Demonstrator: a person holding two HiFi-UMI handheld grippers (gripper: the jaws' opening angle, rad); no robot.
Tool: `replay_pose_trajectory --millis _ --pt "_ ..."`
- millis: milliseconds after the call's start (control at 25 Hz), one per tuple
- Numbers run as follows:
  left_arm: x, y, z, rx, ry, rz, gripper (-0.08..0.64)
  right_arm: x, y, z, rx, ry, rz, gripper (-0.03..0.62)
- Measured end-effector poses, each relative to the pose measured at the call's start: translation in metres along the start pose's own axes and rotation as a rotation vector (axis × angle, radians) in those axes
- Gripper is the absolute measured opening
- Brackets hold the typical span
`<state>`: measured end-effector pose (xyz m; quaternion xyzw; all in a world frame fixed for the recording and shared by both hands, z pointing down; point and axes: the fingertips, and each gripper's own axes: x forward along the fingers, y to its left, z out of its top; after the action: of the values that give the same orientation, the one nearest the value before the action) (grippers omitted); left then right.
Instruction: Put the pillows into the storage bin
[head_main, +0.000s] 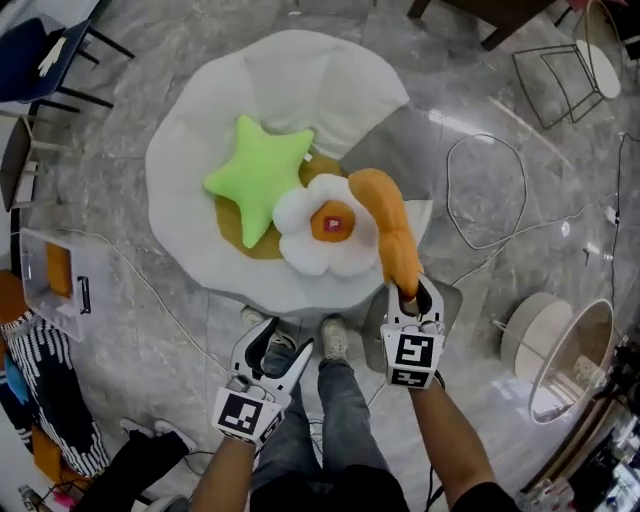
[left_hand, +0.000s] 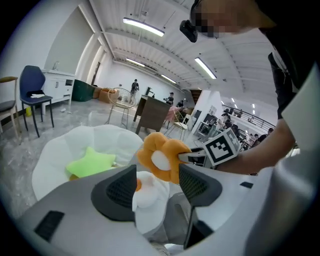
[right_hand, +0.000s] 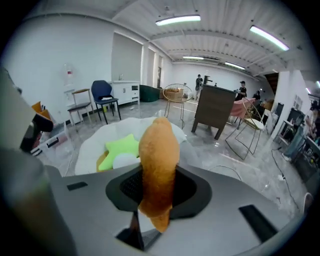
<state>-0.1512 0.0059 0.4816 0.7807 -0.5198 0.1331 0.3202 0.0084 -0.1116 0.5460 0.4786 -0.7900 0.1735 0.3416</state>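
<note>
1. Right gripper (head_main: 413, 300): the jaws are clamped on the near edge of the orange flower pillow (head_main: 390, 235). In the right gripper view the pillow stands edge-on and fills the gap between the pads.
2. Left gripper (head_main: 275, 350): the jaws stand apart and hold nothing. It sits near-left of the right one, just above our knees.
3. From the left gripper view, the held pillow hangs raised above the white flower pillow (head_main: 325, 225).
4. The white flower pillow lies on the near-right part of a big white cushion (head_main: 200, 110). The green star pillow (head_main: 258, 175) is just left of it and touching it.
5. Both of these lie over a mustard pillow (head_main: 232, 228). Most of it is covered, so we cannot make out its shape.
6. The storage bin (head_main: 55, 285), of clear plastic, sits on the floor well left of the cushion. It is cut off by the head view's left edge, with something orange inside that we cannot identify.
7. Open floor (head_main: 130, 330) lies between the cushion's near-left rim and the bin.
8. To the right, a looped cable (head_main: 483, 190) lies on the floor, with a wire frame (head_main: 560, 80) beyond it at far right. A blue chair (head_main: 40, 55) stands at far left.
9. At near left a second person's legs (head_main: 140, 460) are cut off by the frame.
</note>
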Motion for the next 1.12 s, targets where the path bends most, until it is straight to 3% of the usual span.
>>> replay_pose_trajectory --millis 280,680,960,1120 --pt "0.053 -0.078 -0.002 0.103 0.072 -0.169 0.275 -0.077 -0.052 -0.036 0.155 -0.016 -0.075 0.115" --pt "0.098 -0.158 -0.047 0.242 0.205 -0.365 0.275 -0.132 -0.084 -0.149 0.308 0.066 -0.208 0.117" --pt "0.097 -0.159 -0.082 0.296 0.291 -0.396 0.270 -0.129 -0.054 -0.224 0.316 0.184 -0.216 0.120" --pt "0.102 -0.154 -0.107 0.297 0.342 -0.389 0.270 -0.117 -0.041 -0.261 0.366 0.246 -0.218 0.121"
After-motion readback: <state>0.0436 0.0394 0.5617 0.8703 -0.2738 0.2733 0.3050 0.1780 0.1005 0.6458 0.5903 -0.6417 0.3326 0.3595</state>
